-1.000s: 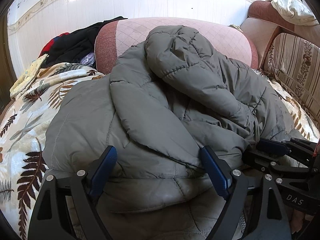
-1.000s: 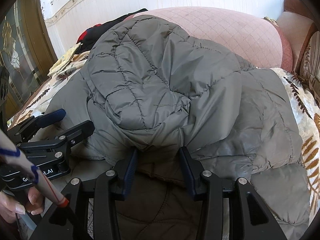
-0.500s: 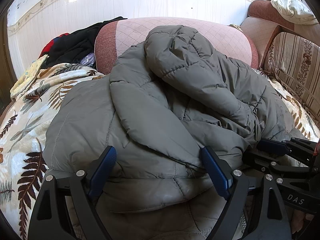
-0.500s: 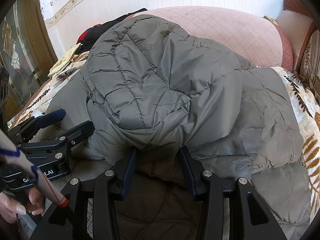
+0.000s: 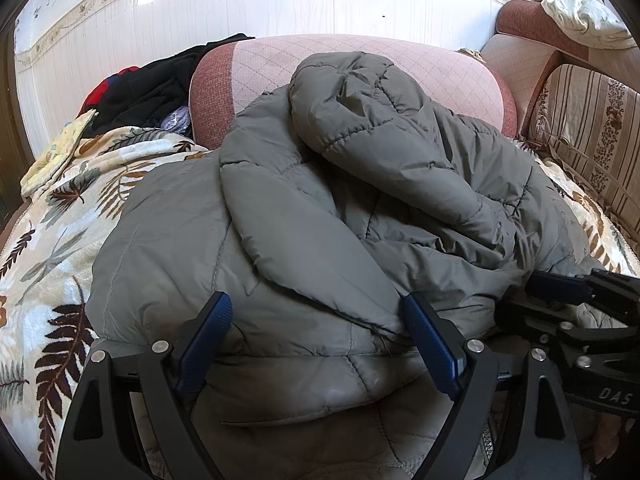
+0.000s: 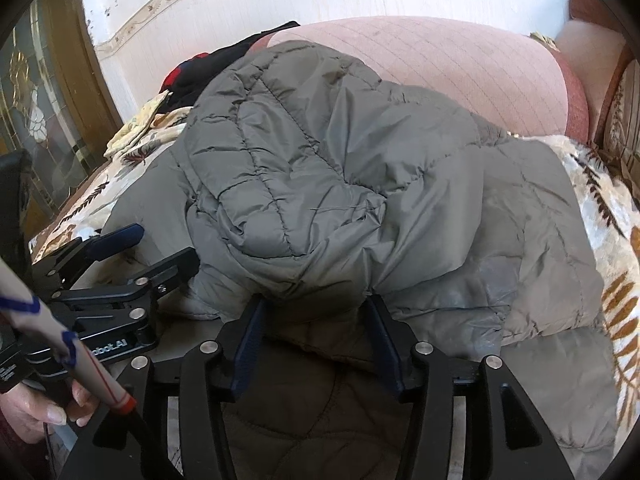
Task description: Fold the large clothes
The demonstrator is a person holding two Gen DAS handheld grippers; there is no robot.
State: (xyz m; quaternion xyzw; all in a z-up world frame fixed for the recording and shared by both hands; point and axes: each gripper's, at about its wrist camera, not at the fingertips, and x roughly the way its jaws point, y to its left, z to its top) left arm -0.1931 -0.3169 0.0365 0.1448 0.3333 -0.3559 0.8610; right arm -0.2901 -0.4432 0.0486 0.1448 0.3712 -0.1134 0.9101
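Two tongs work at the near edge of the grey quilted jacket (image 5: 328, 216), which lies bunched on the leaf-patterned blanket (image 5: 48, 248) in front of the pink cushion (image 5: 360, 64). Your left tongs (image 5: 316, 332) stand wide, straddling a fold of the jacket without pinching it. Your right tongs (image 6: 316, 320) are opening (jacket fabric between the fingers, pads not pressing).

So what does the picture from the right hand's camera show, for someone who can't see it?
A puffy grey quilted jacket lies bunched on a leaf-patterned blanket, with a pink sofa cushion behind it. The right gripper sits at the jacket's near edge, its jaws opening with a fold of padding between them. The left gripper is at the left.
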